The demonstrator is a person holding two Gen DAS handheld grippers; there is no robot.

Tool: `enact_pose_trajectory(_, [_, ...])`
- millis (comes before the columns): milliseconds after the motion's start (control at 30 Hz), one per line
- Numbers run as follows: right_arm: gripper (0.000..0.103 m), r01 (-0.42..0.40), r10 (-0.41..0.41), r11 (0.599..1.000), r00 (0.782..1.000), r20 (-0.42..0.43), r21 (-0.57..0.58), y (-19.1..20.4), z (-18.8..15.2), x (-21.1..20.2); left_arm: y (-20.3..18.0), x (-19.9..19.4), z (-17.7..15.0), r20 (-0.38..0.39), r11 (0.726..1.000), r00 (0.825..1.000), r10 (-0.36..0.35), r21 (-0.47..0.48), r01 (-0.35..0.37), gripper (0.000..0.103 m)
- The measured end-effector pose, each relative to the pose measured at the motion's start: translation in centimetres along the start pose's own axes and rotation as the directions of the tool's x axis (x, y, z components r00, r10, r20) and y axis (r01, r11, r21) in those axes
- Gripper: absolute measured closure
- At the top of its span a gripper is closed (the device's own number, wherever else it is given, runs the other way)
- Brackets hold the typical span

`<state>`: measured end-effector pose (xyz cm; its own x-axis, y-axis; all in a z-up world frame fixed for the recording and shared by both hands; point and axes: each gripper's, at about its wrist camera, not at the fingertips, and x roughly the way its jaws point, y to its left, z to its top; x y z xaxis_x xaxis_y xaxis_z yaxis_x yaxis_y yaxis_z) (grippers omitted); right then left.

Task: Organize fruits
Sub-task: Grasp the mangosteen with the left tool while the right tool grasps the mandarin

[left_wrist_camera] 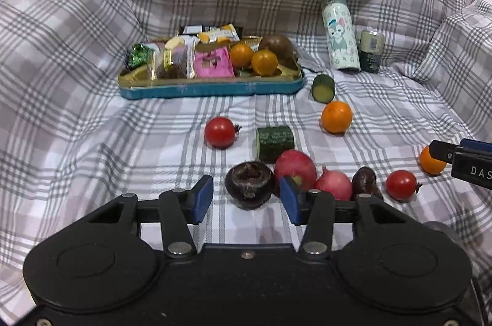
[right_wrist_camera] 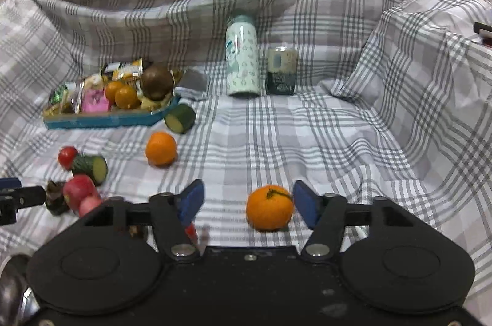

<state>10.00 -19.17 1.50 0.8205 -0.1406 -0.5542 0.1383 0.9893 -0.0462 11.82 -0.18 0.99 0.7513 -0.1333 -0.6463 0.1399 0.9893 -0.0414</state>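
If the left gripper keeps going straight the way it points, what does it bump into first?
Most likely the dark round fruit, which sits between the open fingers of the left gripper. The pads don't seem to touch it yet. Behind it lies a cucumber piece, though depth is hard to judge.

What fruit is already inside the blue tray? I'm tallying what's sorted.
The blue tray holds two oranges, a brown round fruit and snack packets; anything beneath them is hidden.

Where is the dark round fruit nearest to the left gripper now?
In the left wrist view, the dark fruit lies on the checked cloth between the left gripper pads, just left of the red radish.
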Motion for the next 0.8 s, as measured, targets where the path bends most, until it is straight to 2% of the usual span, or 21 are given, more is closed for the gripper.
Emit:
enact_pose_trajectory(100, [0.045, 0.016, -0.016, 1.000, 1.000, -0.007, -0.008, 0.0, -0.4, 0.5, 0.0, 0.3, -0.2, 0.002, 1.000, 1.000, -0.002, 0.007, 0.002, 0.048])
enact_pose_trajectory(333, [0.045, 0.056, -0.052, 0.996, 0.997, -0.061, 0.065, -0.9, -0.2, 2.4, -0.2, 1.7, -0.5, -0.038, 1.000, 0.999, -0.006, 0.018, 0.006, 0.048])
enact_pose_trajectory(633, [0.045, 0.043, -0.032, 0.995, 0.992, -0.123, 0.086, -0.7, -0.6, 4.0, -0.4, 2.5, -0.4, -0.051, 1.000, 0.999, 0.002, 0.005, -0.002, 0.048])
enact_pose_trajectory(800, [0.045, 0.038, -0.022, 0.994, 0.989, -0.146, 0.105, -0.7, -0.7, 4.4, 0.0, 2.9, -0.2, -0.040, 0.999, 0.999, 0.021, -0.036, -0.023, 0.047])
